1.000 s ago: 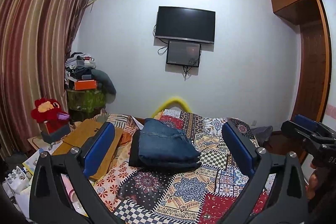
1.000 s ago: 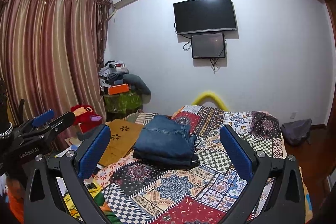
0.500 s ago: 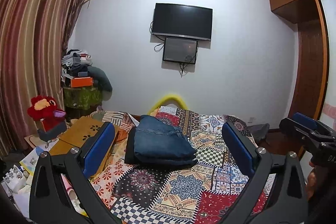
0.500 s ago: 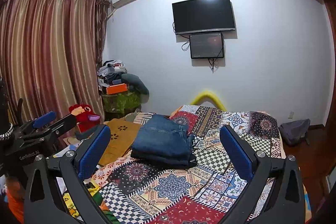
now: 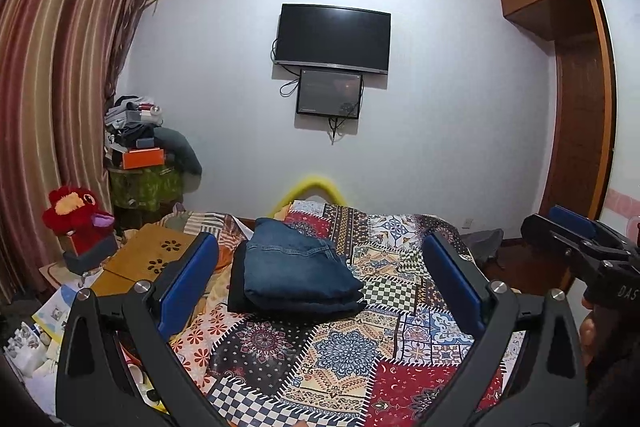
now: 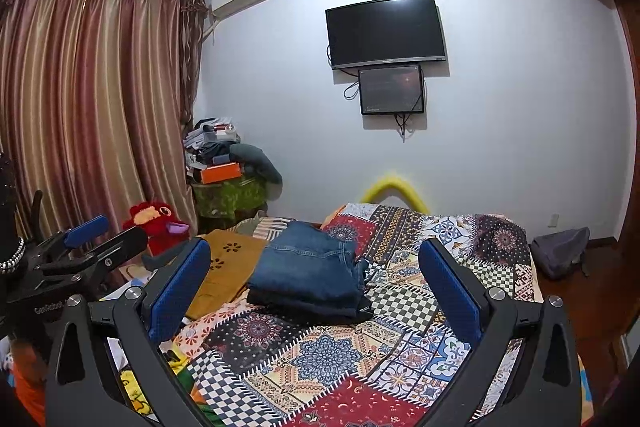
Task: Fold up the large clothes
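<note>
Denim, the folded jeans (image 5: 294, 273), lies on the patchwork bed (image 5: 344, 351) straight ahead of both grippers and well apart from them (long axis running away toward the wall). Left gripper (image 5: 320, 291) and right gripper (image 6: 316, 291) stand wide and empty, neither clearly nearer.

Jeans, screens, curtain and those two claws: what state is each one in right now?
Jeans: folded, lying on the bedspread.
Left claw: open, empty, held above the bed.
Right claw: open, empty.
TV: dark.
Small screen: dark.
Curtain: drawn shut.
</note>
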`<state>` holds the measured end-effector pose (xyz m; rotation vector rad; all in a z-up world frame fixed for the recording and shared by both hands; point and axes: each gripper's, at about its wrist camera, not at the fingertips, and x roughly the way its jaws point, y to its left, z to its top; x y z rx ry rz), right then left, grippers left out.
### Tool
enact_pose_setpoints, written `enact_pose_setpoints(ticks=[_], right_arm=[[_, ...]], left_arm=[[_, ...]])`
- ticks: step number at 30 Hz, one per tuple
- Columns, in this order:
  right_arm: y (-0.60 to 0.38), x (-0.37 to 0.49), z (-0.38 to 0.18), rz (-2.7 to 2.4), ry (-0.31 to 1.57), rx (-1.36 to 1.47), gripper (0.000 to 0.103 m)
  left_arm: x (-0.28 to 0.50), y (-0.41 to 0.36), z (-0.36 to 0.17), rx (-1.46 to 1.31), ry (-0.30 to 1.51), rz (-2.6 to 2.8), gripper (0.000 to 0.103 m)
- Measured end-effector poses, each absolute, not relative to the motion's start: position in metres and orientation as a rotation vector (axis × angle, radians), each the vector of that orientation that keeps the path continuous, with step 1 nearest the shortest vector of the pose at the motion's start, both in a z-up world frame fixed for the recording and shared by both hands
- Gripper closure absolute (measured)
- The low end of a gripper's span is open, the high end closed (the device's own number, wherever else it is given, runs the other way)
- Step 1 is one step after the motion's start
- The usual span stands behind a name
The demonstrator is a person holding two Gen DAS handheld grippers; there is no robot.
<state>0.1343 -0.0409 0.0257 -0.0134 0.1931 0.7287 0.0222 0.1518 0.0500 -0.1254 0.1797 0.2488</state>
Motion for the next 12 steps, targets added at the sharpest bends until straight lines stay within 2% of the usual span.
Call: enact_pose_setpoints(ticks=[12], right_arm=[[-0.0366,0.1367,0.0241,0.715,0.198,-0.019,0.000]], left_arm=[[0.0228,0.1512,0.0457,-0.126,0.185,0.232,0.001]])
